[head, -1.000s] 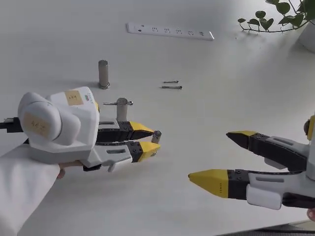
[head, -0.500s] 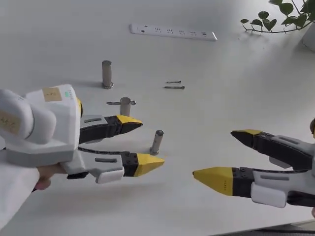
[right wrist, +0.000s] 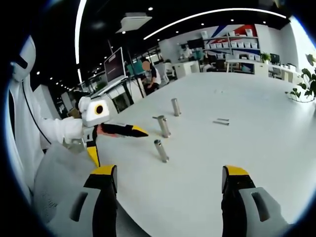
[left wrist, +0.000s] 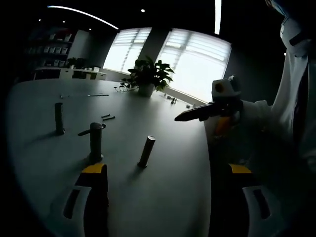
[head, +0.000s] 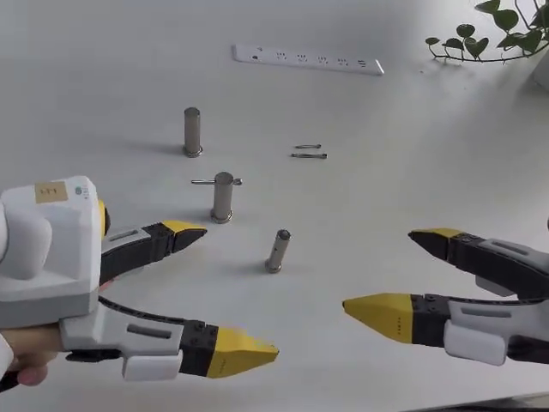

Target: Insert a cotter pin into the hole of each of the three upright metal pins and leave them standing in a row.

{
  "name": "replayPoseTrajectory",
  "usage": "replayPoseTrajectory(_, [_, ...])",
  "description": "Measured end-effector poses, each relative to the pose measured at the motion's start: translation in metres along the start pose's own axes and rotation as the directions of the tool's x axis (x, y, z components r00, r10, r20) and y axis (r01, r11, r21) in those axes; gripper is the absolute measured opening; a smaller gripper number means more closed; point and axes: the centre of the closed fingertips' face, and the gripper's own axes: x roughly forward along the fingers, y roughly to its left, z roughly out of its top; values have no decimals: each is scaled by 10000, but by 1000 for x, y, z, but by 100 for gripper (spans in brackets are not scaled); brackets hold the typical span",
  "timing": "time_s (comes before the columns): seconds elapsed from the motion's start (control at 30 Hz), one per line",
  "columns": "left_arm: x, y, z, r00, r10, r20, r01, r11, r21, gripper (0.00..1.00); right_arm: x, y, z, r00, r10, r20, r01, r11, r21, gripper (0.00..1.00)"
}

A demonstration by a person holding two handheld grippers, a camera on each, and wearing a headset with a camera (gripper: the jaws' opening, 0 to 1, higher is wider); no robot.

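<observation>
1. Starting at the left: the left gripper [head: 216, 290] hangs low over the table [head: 412, 172], jaws spread wide with nothing between them. I'd guess its job is steadying a post, so bring it in low and squeeze near the base, not up top where the hole is.
2. The far metal pin [head: 192, 131] stands upright, and I can't see a cotter through it.
3. The middle metal pin [head: 223, 196] has a cotter pin [head: 214, 181] crosswise through its top, poking out both sides. That one looks done to me, so give it room.
4. The near metal pin [head: 277, 251] is bare and looks a touch tilted, though that could just be the camera angle. It's closest to both grippers, so it's probably next.
5. The two loose cotter pins [head: 309, 155] lie flat side by side, right of the far post and well apart from both grippers. Pinch one near an end so plenty sticks out past the tips. They're too small to tell which end is the head.
6. The right gripper [head: 386, 270] has its jaws wide apart too and is empty. It's on the loose pins' side, so I'd send that one. Come down flat and close slowly so the thin pin doesn't skate off, then keep it level with the hole.
</observation>
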Motion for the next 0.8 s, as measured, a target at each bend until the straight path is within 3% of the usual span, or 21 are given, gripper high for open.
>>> replayPoseTrajectory(0.2, [-5, 3, 4, 9990, 404, 203, -404, 9992, 17, 99, 1, -3, 4, 9989, 243, -409, -262, 9985, -477, 85])
replayPoseTrajectory(0.33, [-6, 1, 8, 9973, 573, 459, -567, 9983, -146, 99, 0, -15, 11, 9968, 275, -749, -351, 9941, -1025, 84])
replayPoseTrajectory(0.43, [-6, -2, 10, 9955, 699, 644, -692, 9975, -133, 99, 1, -24, 18, 9942, 284, -1041, -439, 9878, -1497, 84])
replayPoseTrajectory(0.57, [-4, 0, 12, 9936, 865, 726, -847, 9960, -268, 99, 5, -31, 36, 9932, 524, -1039, -717, 9788, -1918, 82])
replayPoseTrajectory(0.67, [-4, -2, 17, 9920, 850, 929, -819, 9960, -366, 99, 13, -40, 44, 9857, 576, -1583, -992, 9581, -2687, 82])
replayPoseTrajectory(0.8, [-4, -4, 19, 9909, 915, 990, -885, 9955, -346, 99, 24, -45, 58, 9804, 659, -1858, -1258, 9346, -3326, 81])
